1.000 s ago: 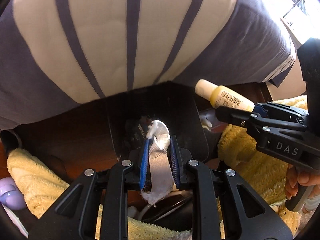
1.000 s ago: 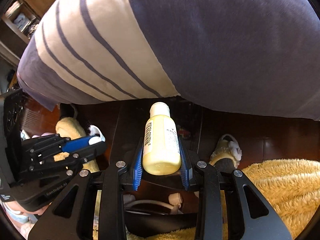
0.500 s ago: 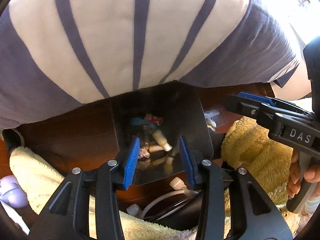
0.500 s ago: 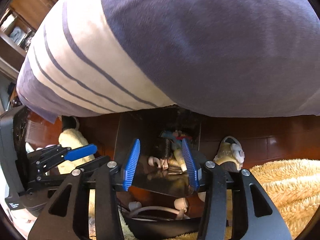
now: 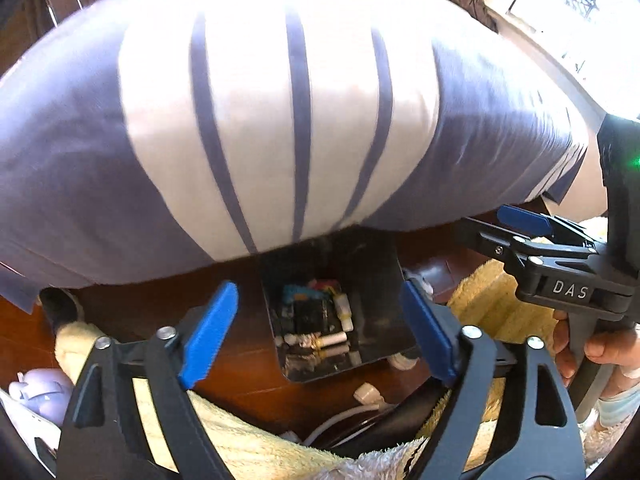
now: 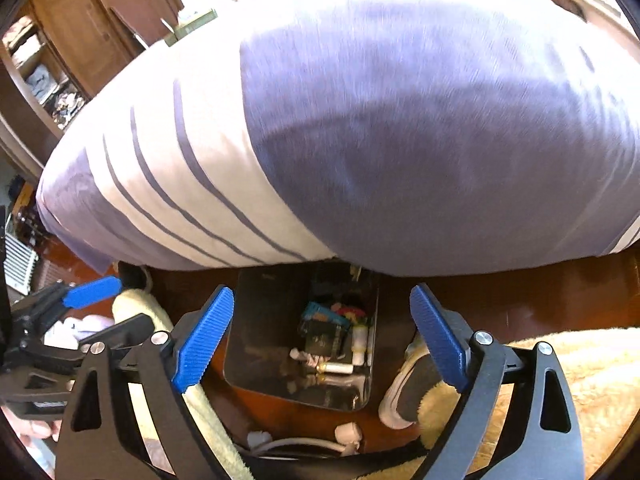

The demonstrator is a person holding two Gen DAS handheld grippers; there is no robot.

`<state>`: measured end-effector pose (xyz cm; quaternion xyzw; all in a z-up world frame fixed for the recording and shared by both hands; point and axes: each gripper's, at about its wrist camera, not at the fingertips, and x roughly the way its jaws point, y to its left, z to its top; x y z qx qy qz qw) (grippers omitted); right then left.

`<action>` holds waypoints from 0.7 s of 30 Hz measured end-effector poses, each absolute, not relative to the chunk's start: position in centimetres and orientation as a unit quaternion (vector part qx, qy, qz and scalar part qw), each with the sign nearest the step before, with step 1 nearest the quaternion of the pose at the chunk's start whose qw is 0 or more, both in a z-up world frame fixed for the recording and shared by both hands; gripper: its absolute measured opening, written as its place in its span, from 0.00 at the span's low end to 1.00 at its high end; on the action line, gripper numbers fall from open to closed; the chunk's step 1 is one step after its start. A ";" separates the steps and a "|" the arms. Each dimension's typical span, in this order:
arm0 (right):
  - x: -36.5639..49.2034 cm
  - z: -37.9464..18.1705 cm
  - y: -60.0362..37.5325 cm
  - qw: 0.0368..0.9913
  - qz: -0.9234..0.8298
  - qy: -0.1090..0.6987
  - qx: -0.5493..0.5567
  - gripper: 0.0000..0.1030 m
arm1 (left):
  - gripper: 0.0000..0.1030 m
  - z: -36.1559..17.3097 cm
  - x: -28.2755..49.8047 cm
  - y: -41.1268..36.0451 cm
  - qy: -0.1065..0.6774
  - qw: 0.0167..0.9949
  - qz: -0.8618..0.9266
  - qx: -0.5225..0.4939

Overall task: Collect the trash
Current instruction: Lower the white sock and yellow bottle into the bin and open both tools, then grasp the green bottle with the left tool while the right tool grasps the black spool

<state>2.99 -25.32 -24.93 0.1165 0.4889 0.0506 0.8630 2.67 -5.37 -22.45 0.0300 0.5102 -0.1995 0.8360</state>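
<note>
Your left hand-held gripper (image 5: 320,336) has just been opening; its blue ribbed pads stand wide apart with nothing between them. Your right hand-held gripper (image 6: 322,340) has just been opening too, its jaws equally wide and empty.

Straight ahead of both, below the pads, sits the dark rectangular trash bin with glossy inner walls (image 6: 256,320), standing on the dark reddish wooden floor (image 6: 520,304). In its bottom lies the collected trash (image 6: 332,344): a small pale yellow bottle with a white cap, lying on its side, a second whitish tube or bottle standing along the right wall, a crumpled whitish scrap, a dark flat packet, a blue wrapper and something red and yellow behind it. The shiny walls mirror some of these pieces. Any print on them is too small to read.

The only legible writing is "DAS" in white letters on the black body of your right hand-held gripper, seen at the right edge of the left wrist view.

Beyond the bin, a large purple-and-white striped cushion or bedding (image 5: 280,120) fills the upper view. A fluffy pale yellow rug (image 6: 560,360) lies to the right of your right hand-held gripper.
</note>
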 end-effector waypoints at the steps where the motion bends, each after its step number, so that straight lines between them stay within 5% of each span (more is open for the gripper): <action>1: 2.9 -24.4 -25.4 0.867 0.050 0.483 0.116 0.91 | 0.82 -21.9 2.6 -5.2 0.504 0.840 -0.199 0.030; 21: 8.8 -14.3 -25.9 0.914 0.041 0.398 0.068 0.96 | 0.86 -13.7 8.8 -0.3 0.424 0.895 -0.139 0.019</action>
